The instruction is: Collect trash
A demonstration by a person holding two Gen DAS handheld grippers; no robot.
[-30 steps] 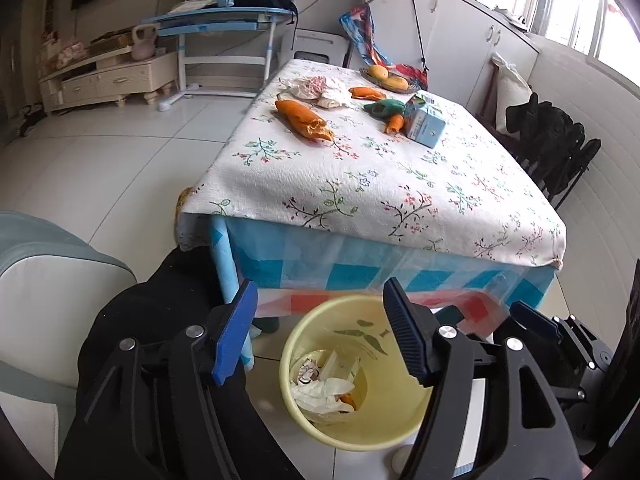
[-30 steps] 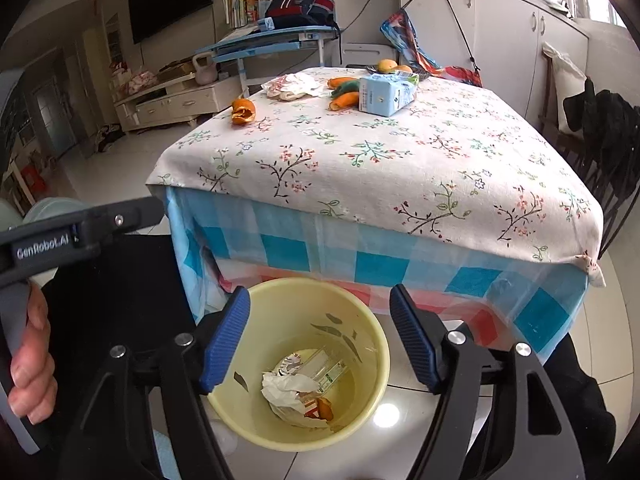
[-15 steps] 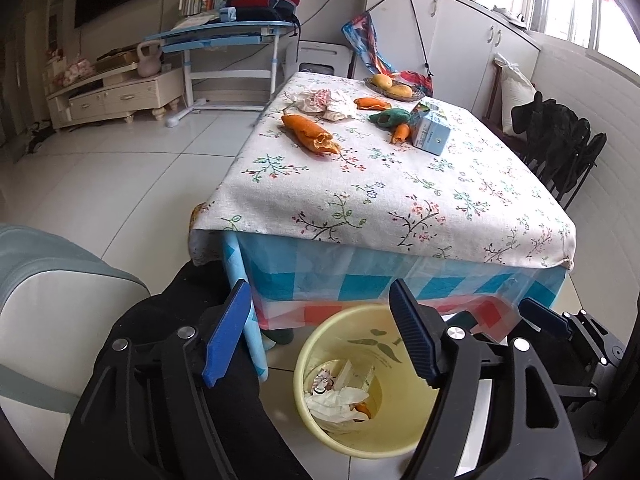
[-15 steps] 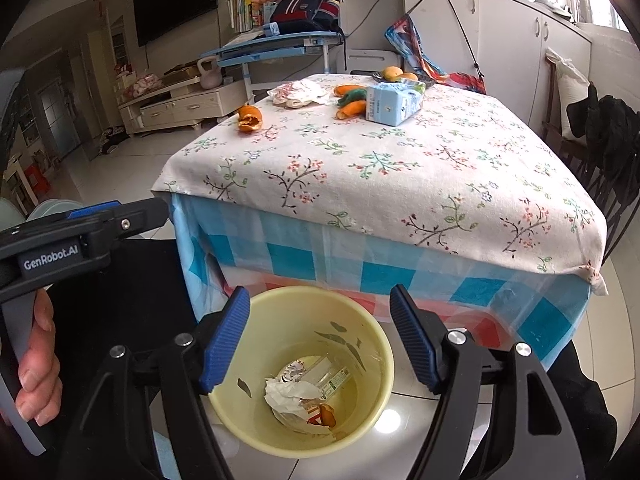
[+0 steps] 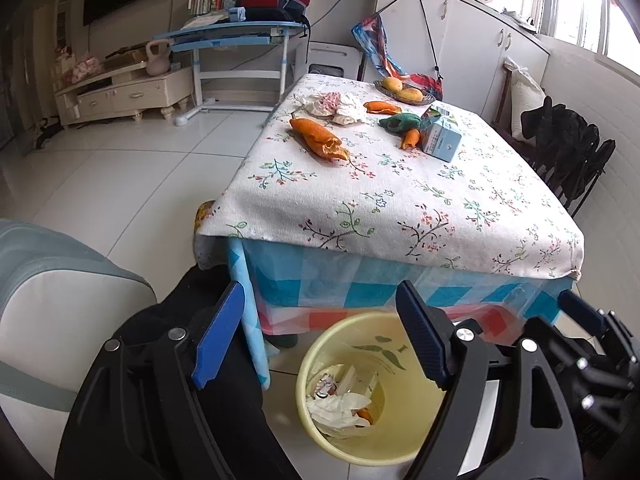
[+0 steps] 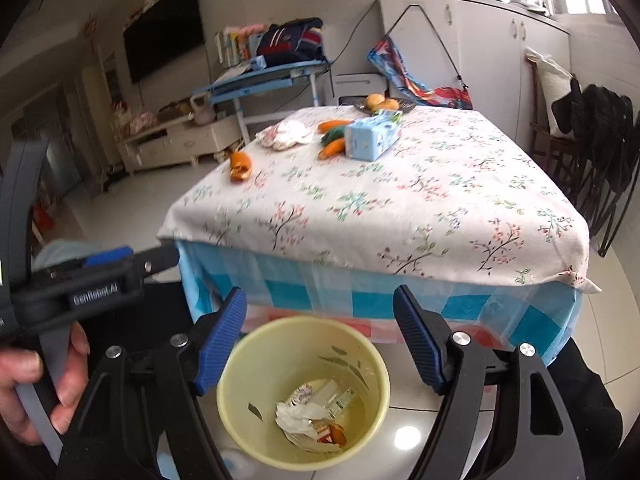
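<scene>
A yellow bin (image 5: 408, 420) stands on the floor in front of the table, with crumpled paper and wrappers inside; it also shows in the right wrist view (image 6: 240, 400). On the floral tablecloth (image 5: 400, 200) lie an orange peel (image 5: 320, 142), a crumpled tissue pile (image 5: 332, 104), more orange and green peels (image 5: 400, 122) and a blue carton (image 5: 442, 140). My left gripper (image 5: 320, 340) is open and empty above the bin. My right gripper (image 6: 320, 340) is open and empty above the bin. The left gripper shows at the left of the right wrist view (image 6: 132, 264).
A fruit plate (image 5: 404, 92) sits at the table's far end. A grey-white seat (image 5: 48, 300) is at the left. A dark chair with black clothes (image 5: 568, 148) stands right of the table. A blue desk (image 5: 236, 40) and white cabinets (image 5: 460, 32) are behind.
Both grippers have risen and tilted up, so the table top shows more and the bin sits lower in view. Both stayed open and empty.
</scene>
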